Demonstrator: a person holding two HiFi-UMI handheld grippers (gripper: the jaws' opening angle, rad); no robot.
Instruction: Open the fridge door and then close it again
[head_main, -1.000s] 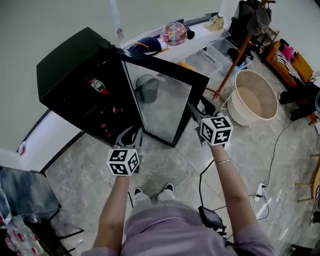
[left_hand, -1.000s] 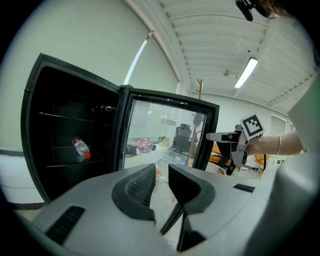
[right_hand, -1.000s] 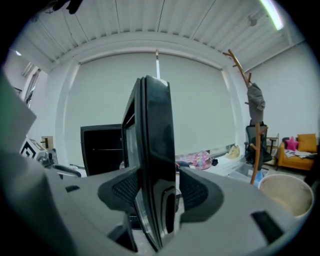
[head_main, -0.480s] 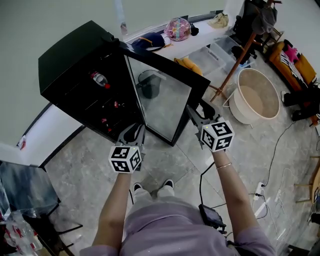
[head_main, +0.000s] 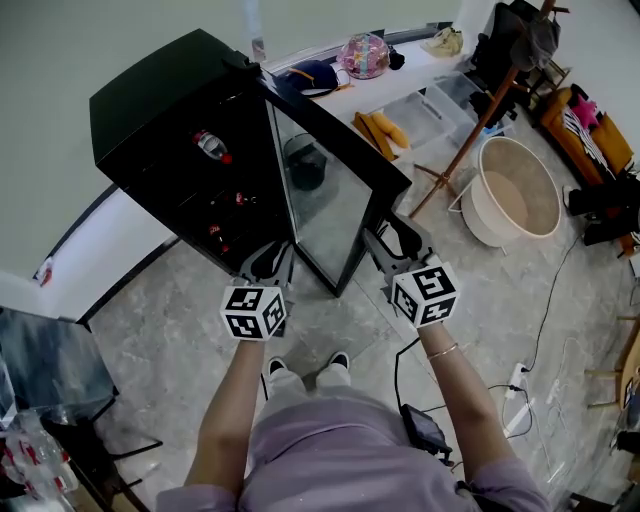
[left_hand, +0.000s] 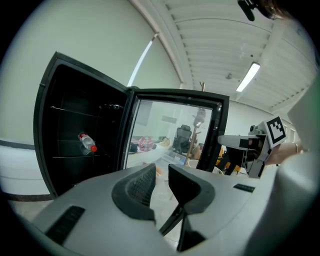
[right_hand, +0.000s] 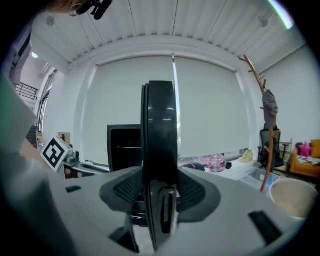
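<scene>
Over the last second the door (head_main: 335, 205) has swung leftward, in toward the fridge (head_main: 150, 100). Our right gripper (head_main: 392, 240) has travelled left with it, while our left gripper (head_main: 272, 262) has hardly shifted.

We see the black fridge at the far left with its front gaping and its dark shelves in sight. Its glass door hangs from the right side of that front and juts out toward us, roughly square to the cabinet, with its free edge nearest us. We judge the opening half done and the closing half under way.

Our right gripper's jaws have just been closing. The door's near edge stands between them with a pad on either face, so we read it as a grip on the door. Our left gripper hovers low before the fridge's open front, left of the door. Its jaws stand a narrow gap apart with nothing between them.

A red-capped bottle (head_main: 212, 146) lies on an upper shelf.

Next we should carry the free edge on round its arc, left and away from us, letting the wrist turn with the door. The left gripper looks to sit in the door's path, so we should draw it back first.
</scene>
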